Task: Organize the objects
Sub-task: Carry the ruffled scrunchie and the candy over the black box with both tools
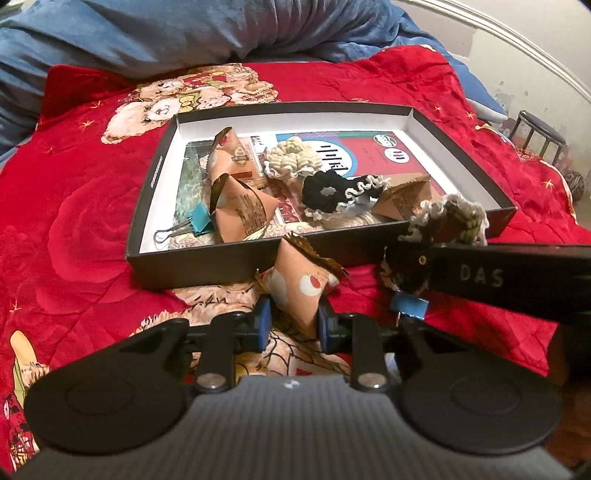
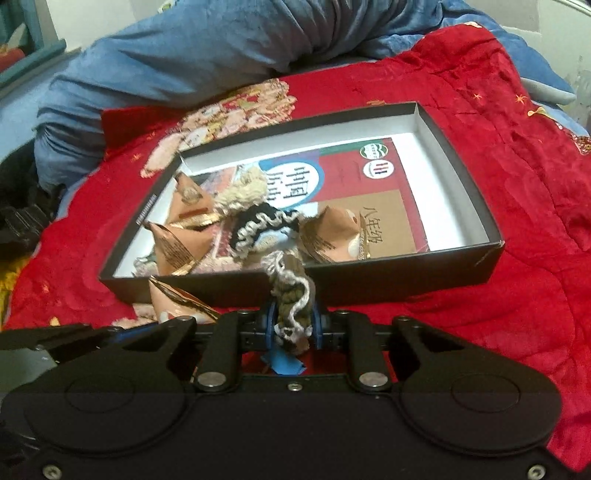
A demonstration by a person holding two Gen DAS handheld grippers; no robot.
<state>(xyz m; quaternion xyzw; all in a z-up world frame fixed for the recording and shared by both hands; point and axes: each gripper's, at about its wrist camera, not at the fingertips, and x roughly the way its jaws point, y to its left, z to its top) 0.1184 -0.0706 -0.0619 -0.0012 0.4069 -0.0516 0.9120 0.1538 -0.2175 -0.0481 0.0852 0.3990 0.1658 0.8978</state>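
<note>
A black box (image 1: 236,263) with a white inside lies on the red quilt and also shows in the right wrist view (image 2: 388,277). It holds books, tan snack packets (image 1: 243,210), a cream scrunchie (image 1: 291,157), a black-and-white scrunchie (image 1: 332,192) and a blue binder clip (image 1: 201,221). My left gripper (image 1: 293,325) is shut on a tan snack packet (image 1: 299,291) just in front of the box's near wall. My right gripper (image 2: 293,328) is shut on a brown-and-cream scrunchie (image 2: 291,291), held at the box's near edge; it also shows in the left wrist view (image 1: 450,218).
The red quilt (image 1: 74,206) covers the bed, with a blue blanket (image 1: 147,33) bunched behind the box. A blue binder clip (image 1: 408,306) lies on the quilt under the right gripper. A dark stool (image 1: 539,136) stands at far right.
</note>
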